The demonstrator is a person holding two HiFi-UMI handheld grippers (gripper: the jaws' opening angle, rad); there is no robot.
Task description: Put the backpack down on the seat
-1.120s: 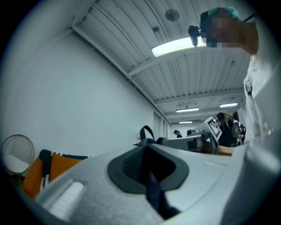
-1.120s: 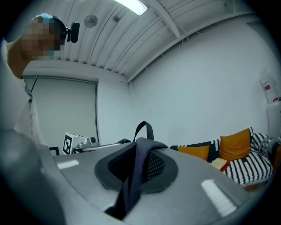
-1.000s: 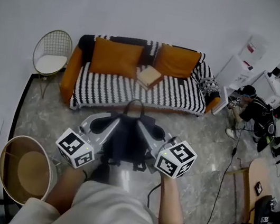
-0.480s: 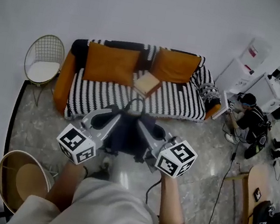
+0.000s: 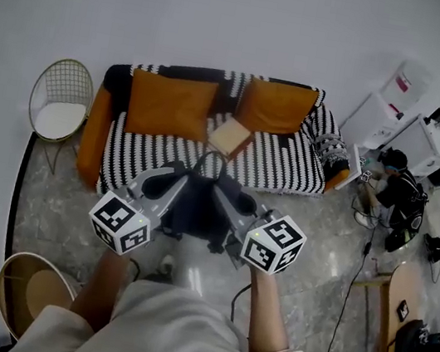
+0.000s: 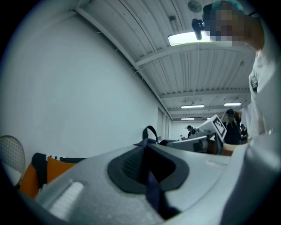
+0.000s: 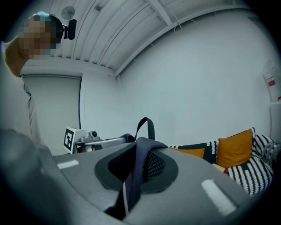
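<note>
A dark backpack (image 5: pixel 195 211) hangs between my two grippers in the head view, its top loop (image 5: pixel 207 160) standing up just in front of the sofa's seat edge. The left gripper (image 5: pixel 183 181) is shut on a dark shoulder strap (image 6: pixel 152 186), which runs down between its pads. The right gripper (image 5: pixel 221 186) is shut on the other strap (image 7: pixel 135 173), padded with mesh. The sofa (image 5: pixel 277 162) has orange arms, a black-and-white striped cover and two orange cushions (image 5: pixel 171 107). The lower part of the backpack is hidden behind the grippers.
A tan box (image 5: pixel 228 137) lies on the sofa seat near the middle. A wire chair (image 5: pixel 58 102) stands left of the sofa and a round basket (image 5: pixel 31 291) at lower left. At the right are a crouching person (image 5: pixel 396 192), white cabinets (image 5: pixel 375 116), floor cables and a small wooden table (image 5: pixel 402 302).
Both grippers have carried the backpack toward the sofa, which now lies closer under them. The wire chair and basket have slid toward the left and lower edges. Both grips are unchanged.
</note>
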